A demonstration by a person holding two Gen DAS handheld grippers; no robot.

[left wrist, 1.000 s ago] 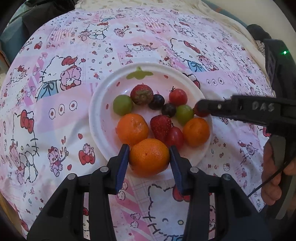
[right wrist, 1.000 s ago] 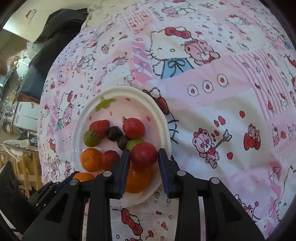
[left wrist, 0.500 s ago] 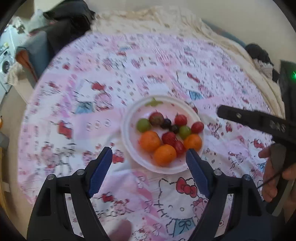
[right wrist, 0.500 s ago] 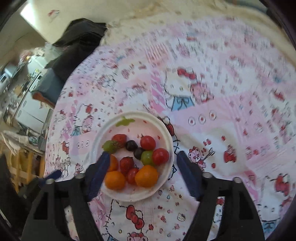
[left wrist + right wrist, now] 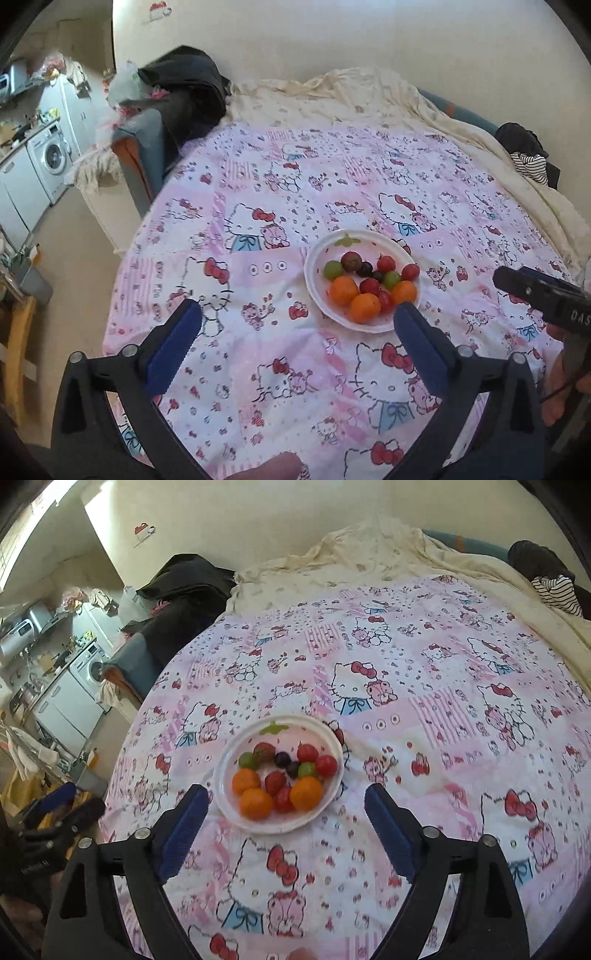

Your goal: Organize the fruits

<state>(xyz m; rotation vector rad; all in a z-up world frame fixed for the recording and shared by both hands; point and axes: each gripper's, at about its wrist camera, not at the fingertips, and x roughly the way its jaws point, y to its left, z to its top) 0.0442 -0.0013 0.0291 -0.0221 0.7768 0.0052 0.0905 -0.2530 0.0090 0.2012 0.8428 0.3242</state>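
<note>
A white plate point(image 5: 317, 254) point(image 5: 225, 786) sits on the pink cartoon-print cloth and holds three oranges point(image 5: 365, 307) point(image 5: 255, 803), strawberries point(image 5: 369, 285) point(image 5: 274, 781), cherry tomatoes point(image 5: 410, 271) point(image 5: 326, 765), green grapes point(image 5: 333, 268) point(image 5: 248, 760) and dark grapes point(image 5: 366, 268) point(image 5: 283, 759). My left gripper point(image 5: 295, 325) is open and empty, held back and above the cloth, near side of the plate. My right gripper point(image 5: 286, 805) is open and empty, also raised, with the plate just beyond its fingertips. The right gripper also shows at the right edge of the left wrist view point(image 5: 543, 299).
The cloth covers a bed-like surface point(image 5: 332, 369); a cream sheet point(image 5: 332, 96) lies bunched at the far end. Dark clothes point(image 5: 184, 85) lie at the far left, striped clothing point(image 5: 528, 166) at far right. A washing machine point(image 5: 51, 155) and floor are off to the left.
Both grippers let go of their fruit, an orange on the left and a cherry tomato on the right, opened wide and pulled back and up from the plate. The fruit stays on the plate.
</note>
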